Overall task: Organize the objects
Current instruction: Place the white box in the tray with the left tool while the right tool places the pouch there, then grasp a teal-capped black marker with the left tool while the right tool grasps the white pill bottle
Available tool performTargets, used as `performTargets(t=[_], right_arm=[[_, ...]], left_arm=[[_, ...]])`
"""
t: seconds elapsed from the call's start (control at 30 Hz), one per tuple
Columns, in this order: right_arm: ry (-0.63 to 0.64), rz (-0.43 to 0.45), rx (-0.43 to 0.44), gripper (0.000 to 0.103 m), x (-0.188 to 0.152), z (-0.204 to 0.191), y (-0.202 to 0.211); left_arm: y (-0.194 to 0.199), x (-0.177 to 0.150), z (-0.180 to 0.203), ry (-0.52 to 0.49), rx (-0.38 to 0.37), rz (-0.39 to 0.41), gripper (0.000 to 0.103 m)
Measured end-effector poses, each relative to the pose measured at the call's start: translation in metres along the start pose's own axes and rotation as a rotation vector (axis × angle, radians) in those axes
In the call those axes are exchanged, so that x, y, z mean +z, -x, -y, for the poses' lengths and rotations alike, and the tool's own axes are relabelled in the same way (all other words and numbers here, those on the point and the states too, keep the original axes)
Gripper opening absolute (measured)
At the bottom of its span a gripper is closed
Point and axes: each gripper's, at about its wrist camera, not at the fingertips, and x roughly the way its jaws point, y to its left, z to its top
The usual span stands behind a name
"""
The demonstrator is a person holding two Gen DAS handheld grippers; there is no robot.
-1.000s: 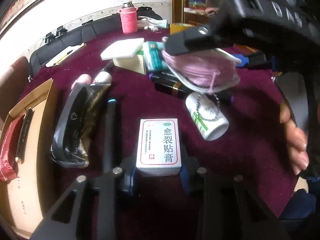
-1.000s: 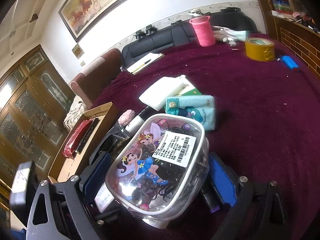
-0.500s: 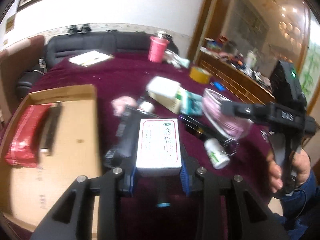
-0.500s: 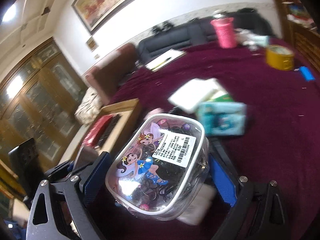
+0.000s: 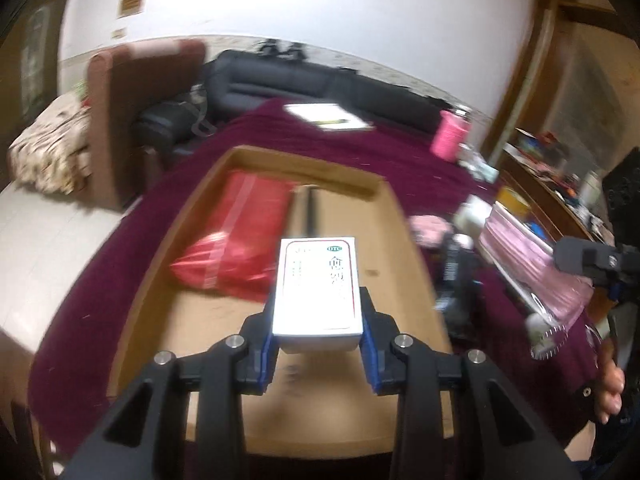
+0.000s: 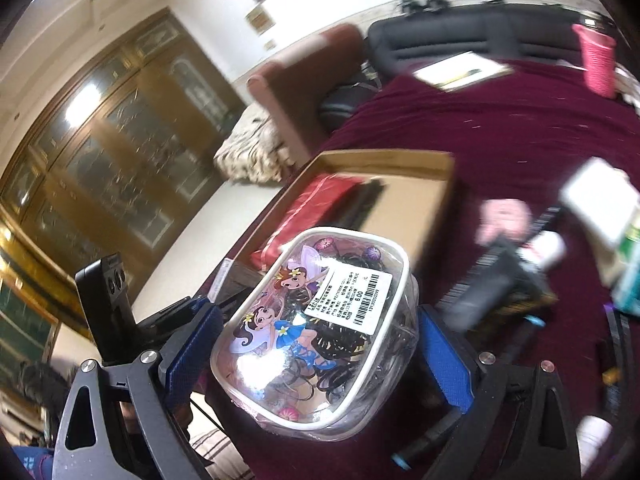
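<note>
- Left hand-held gripper (image 5: 318,344): blue pads clamped on both long sides of a white box (image 5: 318,292) with a red border and printed characters; box held clear of any surface, over the tray (image 5: 256,412)
- Tray: shallow cardboard, sits on the bench (image 5: 416,160) under a maroon cloth; holds a red packet (image 5: 236,240) along its left side and a dark slim item (image 5: 308,212) just beside the packet, too blurred to identify
- Right hand-held gripper (image 6: 316,344): pads pressed on the two sides of a clear pouch (image 6: 316,332) with white trim; pouch shows a cartoon fairy print, a barcode label (image 6: 348,298) and black hair ties inside
- Pouch is lifted off the bench, near the tray's corner (image 6: 384,160) in the right wrist view; in the left wrist view it appears at right (image 5: 532,272) beside the tray, with a hand (image 5: 610,392) on the handle below it
- Remaining on the cloth, right of the tray: dark packet (image 6: 492,280), white bottle (image 6: 548,250), pink fluffy item (image 6: 504,216), white-topped box (image 6: 596,196); all motion-blurred
- Far end of bench: pink cup (image 5: 450,140), notepad (image 5: 326,118)
- Beyond the bench: black sofa (image 5: 320,84), brown armchair (image 5: 132,92), wooden cabinet with glass doors (image 6: 100,152)
</note>
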Motion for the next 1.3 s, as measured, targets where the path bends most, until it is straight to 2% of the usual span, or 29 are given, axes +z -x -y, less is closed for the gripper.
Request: performTargets(t=[0.27,0.53,0.67,0.83,0.9,0.97,1.13,1.3], right_arm=[[0.003,-0.092,-0.019,0.099,-0.008,-0.014,-0.075],[0.090,-0.076,-0.099,0.099,-0.012,-0.027,-0.096],[0.147,-0.056,-0.132,0.100,-0.015,-0.032,-0.095],[0.175,-0.062,-0.132,0.100,-0.019,-0.033,-0.093],[0.169,-0.063,-0.117,0.100,-0.018,-0.032,-0.088],[0.168,-0.060,-0.110,0.100,-0.017,-0.031,-0.085],[0.164,-0.024,-0.084,0.100,-0.017,-0.027,-0.066],[0.099,0.055,-0.026,0.100,-0.013,-0.010,-0.018]], left_arm=[[-0.007,-0.006,-0.031,0.040,0.069,-0.014,0.033],[-0.016,-0.006,-0.048,0.050,0.106,-0.019,0.033],[-0.017,-0.006,-0.047,0.044,0.111,-0.010,0.034],[-0.017,-0.006,-0.047,0.041,0.111,-0.010,0.034],[-0.017,-0.006,-0.047,0.043,0.109,-0.014,0.035],[-0.017,-0.006,-0.046,0.049,0.106,-0.020,0.042],[-0.012,-0.001,-0.041,0.047,0.101,-0.015,0.047],[-0.004,0.004,-0.027,0.024,0.094,-0.004,0.048]])
